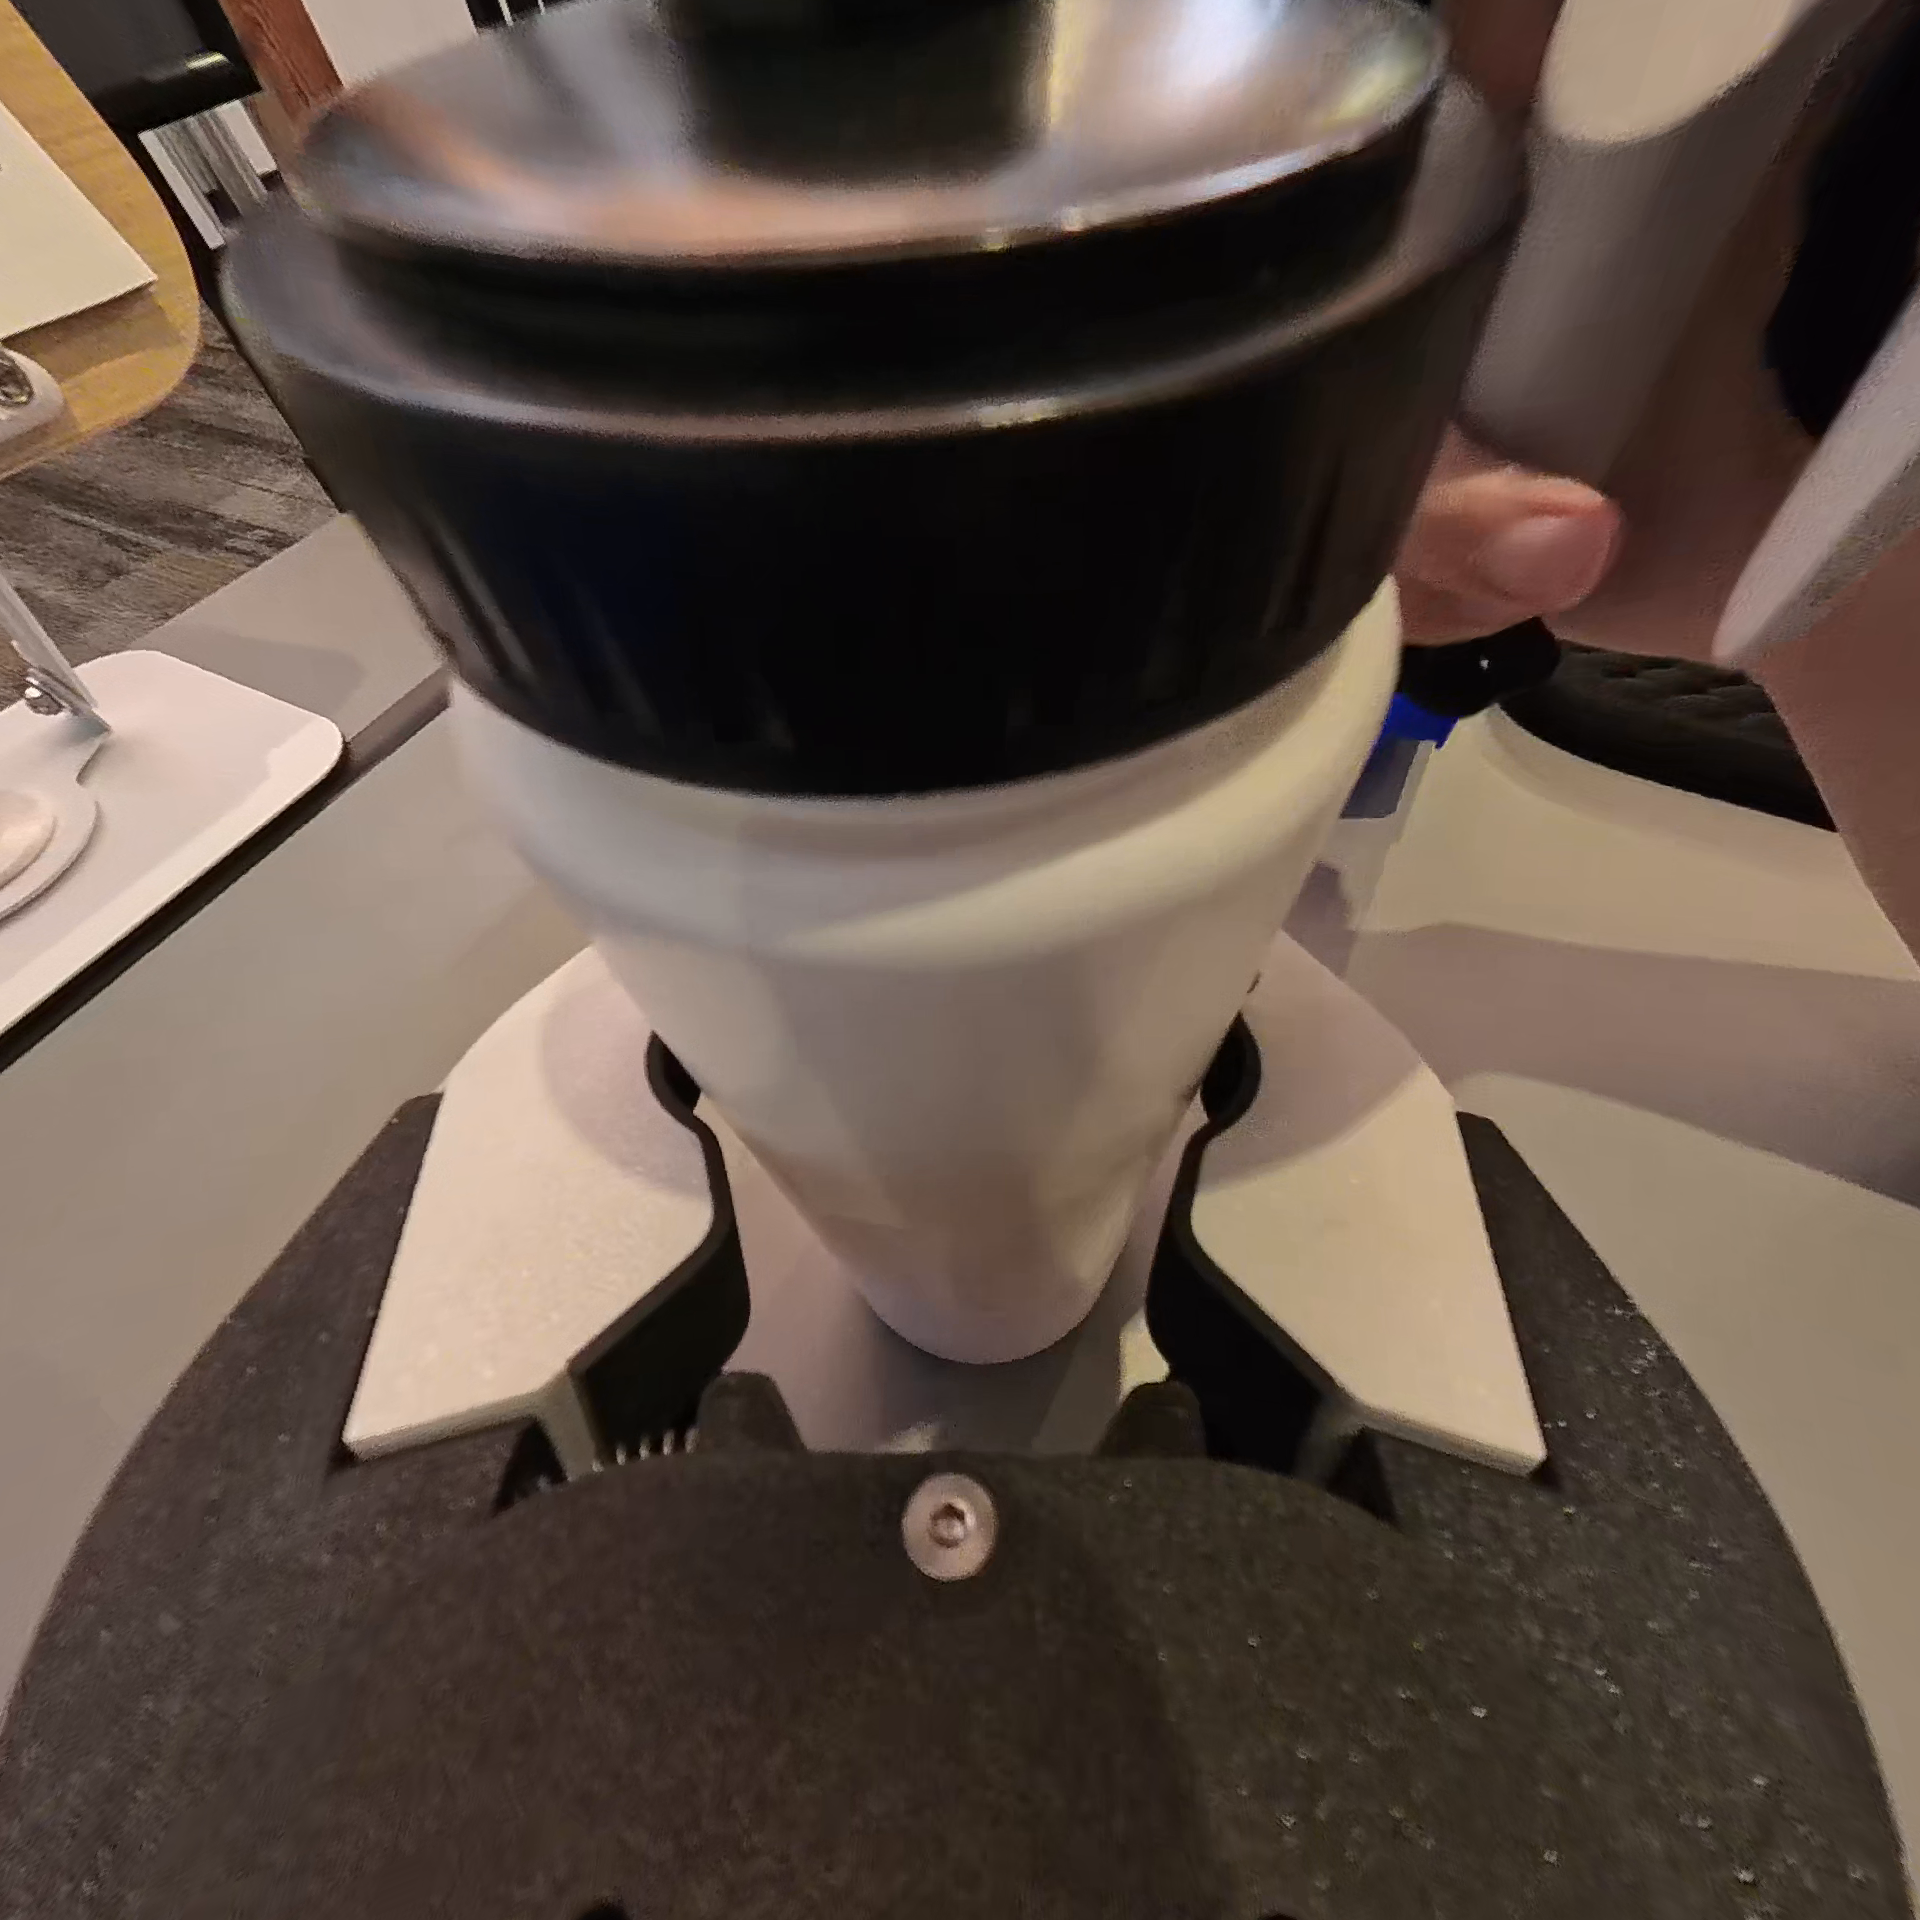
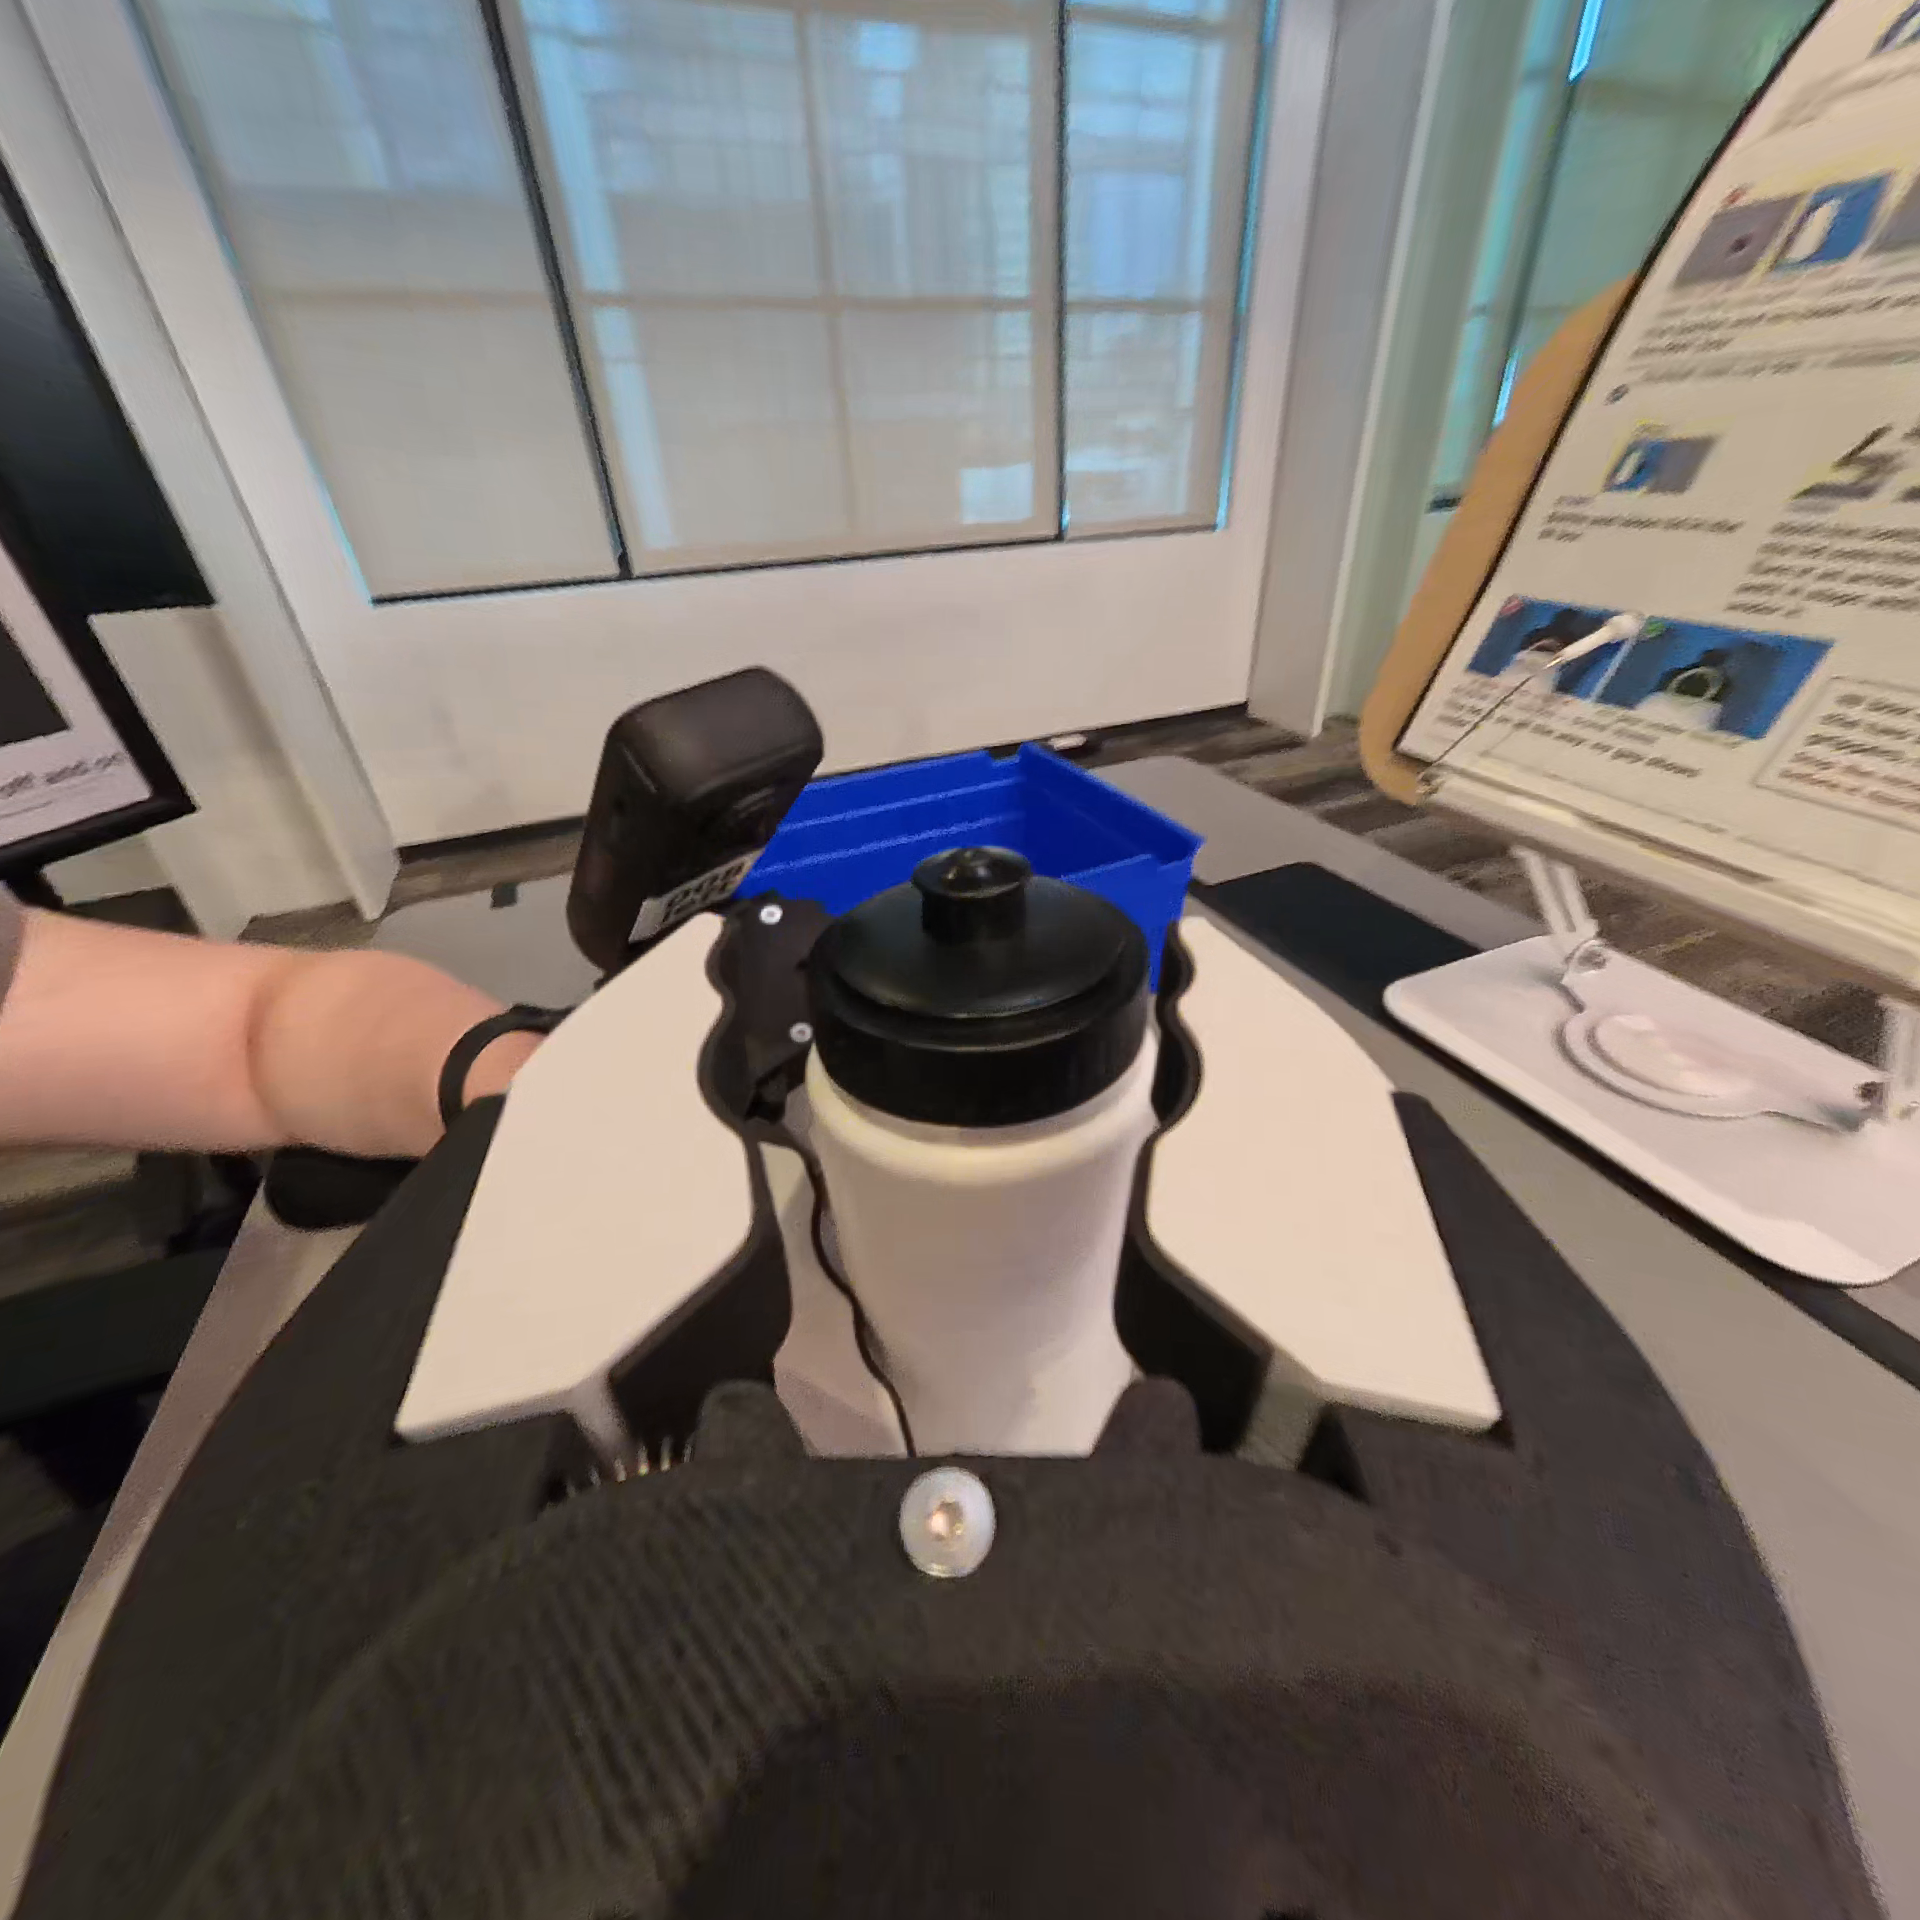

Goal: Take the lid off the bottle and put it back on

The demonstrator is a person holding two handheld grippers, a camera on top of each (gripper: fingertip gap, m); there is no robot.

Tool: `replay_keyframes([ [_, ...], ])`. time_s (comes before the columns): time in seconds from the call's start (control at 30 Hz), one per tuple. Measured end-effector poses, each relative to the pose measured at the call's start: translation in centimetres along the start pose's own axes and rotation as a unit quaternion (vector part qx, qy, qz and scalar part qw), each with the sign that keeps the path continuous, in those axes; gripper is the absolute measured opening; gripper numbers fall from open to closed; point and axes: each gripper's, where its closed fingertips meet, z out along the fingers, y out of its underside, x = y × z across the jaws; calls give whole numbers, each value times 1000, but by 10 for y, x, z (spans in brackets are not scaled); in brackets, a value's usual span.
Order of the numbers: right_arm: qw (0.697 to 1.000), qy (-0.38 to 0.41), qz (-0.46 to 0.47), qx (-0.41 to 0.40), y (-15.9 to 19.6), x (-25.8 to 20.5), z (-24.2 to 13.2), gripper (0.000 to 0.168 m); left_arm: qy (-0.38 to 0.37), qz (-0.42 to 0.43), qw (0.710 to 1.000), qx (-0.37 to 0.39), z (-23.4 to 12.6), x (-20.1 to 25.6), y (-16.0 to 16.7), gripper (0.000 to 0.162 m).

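my left gripper (image 1: 956, 1174) is clamped on the upright bottle (image 1: 935, 1039), its lid (image 2: 977, 997) at twelve o'clock between my right gripper's (image 2: 961, 1023) parted fingers.

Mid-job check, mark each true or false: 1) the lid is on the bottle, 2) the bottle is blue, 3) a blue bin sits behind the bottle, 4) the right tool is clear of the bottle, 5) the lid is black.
1) True: the lid sits on the bottle.
2) False: the bottle body is white.
3) True: a blue bin sits behind it in the right wrist view.
4) False: the right tool has a finger on either side of the bottle's top.
5) True.
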Motion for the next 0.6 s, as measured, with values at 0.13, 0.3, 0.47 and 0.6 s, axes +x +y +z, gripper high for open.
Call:
replay_keyframes([
  [0.13, 999, 31, -26, -20, 9, 5, 9, 71, 3, 1, 1000, 0, 0, 1, 0, 97],
  [0.3, 997, 61, -27, -39, 10, 5, 9, 71, -2, -1, 1000, -1, 0, 1, 0, 97],
  [0.47, 979, 199, -26, -31, 11, 9, 10, 71, -13, -7, 1000, -1, -1, -2, 1, 97],
  [0.6, 957, 286, -48, -11, 10, 10, 11, 71, -19, -10, 1000, -3, -2, -3, 1, 97],
])
